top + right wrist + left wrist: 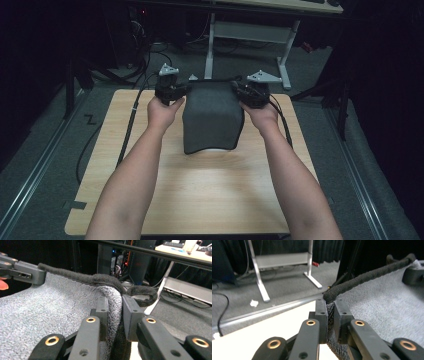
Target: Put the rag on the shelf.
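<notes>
Grey towel (212,117) hangs over wooden table (200,195); desk frame (247,37) behind

Dark grey towel (212,117): terry cloth, looped and rough, matt, with a thicker rolled hem along the edge. Table (200,195): pale wood-grain top, smooth, with a faint sheen. Left gripper (330,312) and right gripper (115,312): black matt plastic jaws and links, brass-coloured metal bushings at the pivots, grey matt plates on top. Floor (45,165): grey short-pile carpet, dull and rough. Desk frame (250,32) behind: white painted metal, smooth.
</notes>
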Action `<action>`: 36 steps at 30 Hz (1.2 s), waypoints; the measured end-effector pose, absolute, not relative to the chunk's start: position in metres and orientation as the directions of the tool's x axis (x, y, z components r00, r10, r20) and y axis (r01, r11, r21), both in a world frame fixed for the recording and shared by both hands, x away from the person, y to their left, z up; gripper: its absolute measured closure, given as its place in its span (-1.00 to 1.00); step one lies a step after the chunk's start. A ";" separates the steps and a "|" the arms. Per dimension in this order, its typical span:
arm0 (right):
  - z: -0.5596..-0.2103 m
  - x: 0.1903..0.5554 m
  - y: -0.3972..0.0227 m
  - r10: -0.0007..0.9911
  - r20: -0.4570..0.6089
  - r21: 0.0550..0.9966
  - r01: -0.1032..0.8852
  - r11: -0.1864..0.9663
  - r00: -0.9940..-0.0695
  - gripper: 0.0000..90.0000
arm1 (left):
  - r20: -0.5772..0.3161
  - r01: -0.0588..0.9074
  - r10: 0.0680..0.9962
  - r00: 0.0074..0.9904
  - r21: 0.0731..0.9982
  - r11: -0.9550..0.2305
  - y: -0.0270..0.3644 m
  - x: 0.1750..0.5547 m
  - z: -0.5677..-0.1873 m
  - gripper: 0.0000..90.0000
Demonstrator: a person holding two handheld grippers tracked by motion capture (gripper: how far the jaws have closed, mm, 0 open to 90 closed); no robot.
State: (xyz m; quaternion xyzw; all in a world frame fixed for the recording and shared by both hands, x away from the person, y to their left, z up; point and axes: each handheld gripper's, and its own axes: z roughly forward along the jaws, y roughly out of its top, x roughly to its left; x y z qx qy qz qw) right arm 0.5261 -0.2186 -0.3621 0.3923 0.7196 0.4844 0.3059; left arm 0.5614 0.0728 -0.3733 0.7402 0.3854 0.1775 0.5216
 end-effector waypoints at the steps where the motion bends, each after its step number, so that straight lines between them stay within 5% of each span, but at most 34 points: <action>1: -0.364 0.527 -0.218 0.862 -0.061 0.935 0.273 0.226 -0.504 0.72 | -0.150 0.395 0.755 0.639 0.906 -0.154 0.073 0.561 -0.376 0.84; 24: -0.410 0.530 -0.222 0.859 -0.037 0.891 0.372 0.259 -0.510 0.73 | -0.230 0.507 0.720 0.654 0.840 -0.192 0.074 0.552 -0.436 0.85; 36: -0.430 0.529 -0.228 0.861 0.058 0.884 0.427 0.191 -0.506 0.70 | -0.278 0.544 0.696 0.662 0.817 -0.192 0.077 0.544 -0.456 0.84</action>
